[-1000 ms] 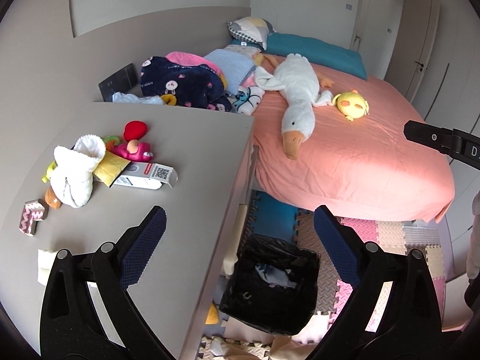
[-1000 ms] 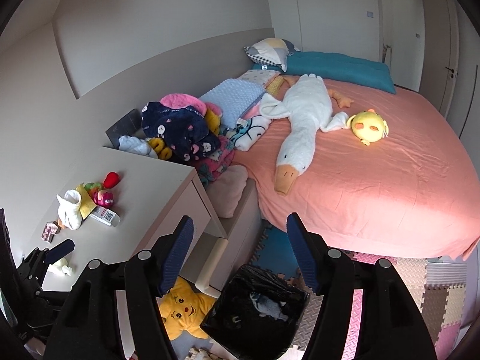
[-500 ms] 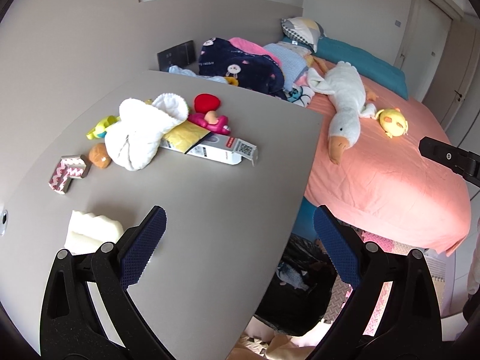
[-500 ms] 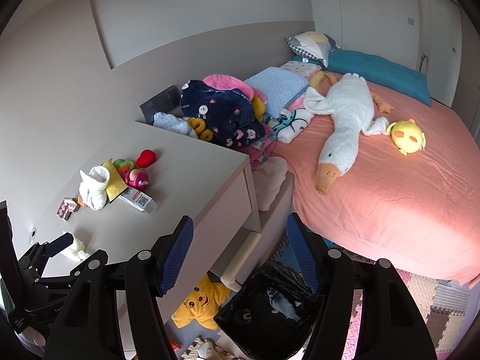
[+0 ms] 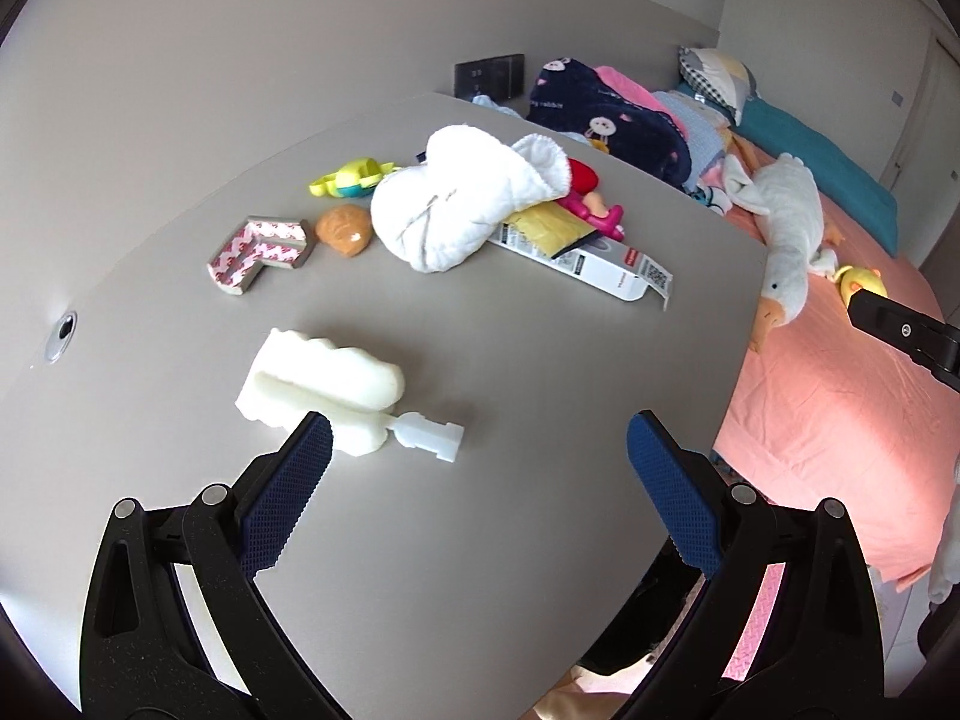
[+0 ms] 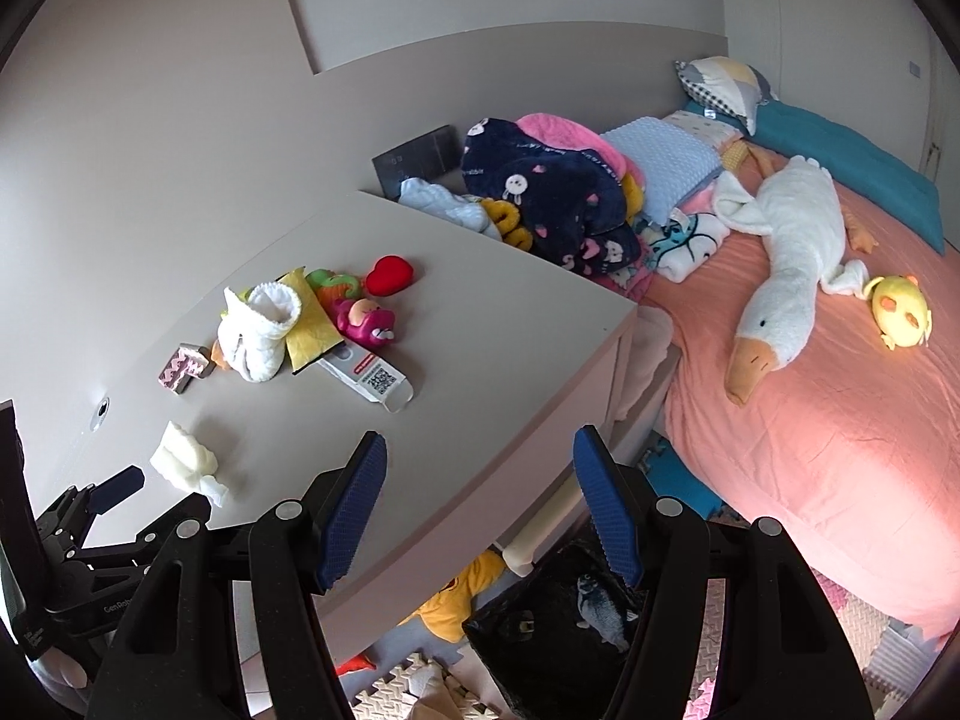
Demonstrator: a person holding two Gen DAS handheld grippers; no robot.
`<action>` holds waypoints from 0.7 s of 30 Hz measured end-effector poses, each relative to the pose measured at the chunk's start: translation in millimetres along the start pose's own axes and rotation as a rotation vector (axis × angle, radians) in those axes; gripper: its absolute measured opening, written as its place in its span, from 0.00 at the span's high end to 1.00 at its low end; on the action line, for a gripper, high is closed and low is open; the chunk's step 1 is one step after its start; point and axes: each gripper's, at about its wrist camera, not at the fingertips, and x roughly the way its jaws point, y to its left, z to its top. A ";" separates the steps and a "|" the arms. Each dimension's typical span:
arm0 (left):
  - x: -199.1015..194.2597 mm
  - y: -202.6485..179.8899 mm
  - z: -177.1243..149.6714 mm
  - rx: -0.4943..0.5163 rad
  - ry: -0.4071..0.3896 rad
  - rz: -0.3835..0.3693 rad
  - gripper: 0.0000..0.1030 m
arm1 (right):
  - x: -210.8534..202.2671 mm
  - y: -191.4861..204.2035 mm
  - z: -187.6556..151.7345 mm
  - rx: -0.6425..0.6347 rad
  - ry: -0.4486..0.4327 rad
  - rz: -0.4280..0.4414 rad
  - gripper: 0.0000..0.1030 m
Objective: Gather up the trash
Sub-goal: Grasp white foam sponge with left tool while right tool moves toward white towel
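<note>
My left gripper (image 5: 480, 456) is open and empty above the grey desk (image 5: 480, 360). A white foam piece (image 5: 324, 384) lies just ahead of its left finger; it also shows in the right wrist view (image 6: 183, 459). Farther back lie an opened white carton (image 5: 606, 267), a yellow wrapper (image 5: 555, 228) and a pink patterned foam corner (image 5: 258, 252). My right gripper (image 6: 474, 492) is open and empty over the desk's front edge. A black trash bag (image 6: 558, 630) stands on the floor below it, with litter inside.
A white baby bootie (image 5: 462, 204), a red heart (image 6: 390, 276), a pink toy (image 6: 363, 321) and a yellow-green toy (image 5: 354, 177) crowd the desk's back. The pink bed (image 6: 840, 420) with a goose plush (image 6: 786, 276) lies right. A clothes pile (image 6: 552, 192) sits behind the desk.
My left gripper has swung left from over the trash bag to over the desk and come close to the white foam piece. My right gripper has shifted left too. Both stay open.
</note>
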 end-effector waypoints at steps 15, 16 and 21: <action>29.6 55.7 -0.6 -0.280 0.078 0.103 0.14 | 27.4 39.1 15.2 -0.121 0.038 0.068 0.36; 32.7 57.5 0.2 -0.294 0.085 0.106 0.15 | 28.5 40.1 15.7 -0.126 0.041 0.069 0.36; 46.0 63.4 4.1 -0.348 0.108 0.118 0.17 | 32.1 44.8 17.6 -0.152 0.043 0.068 0.36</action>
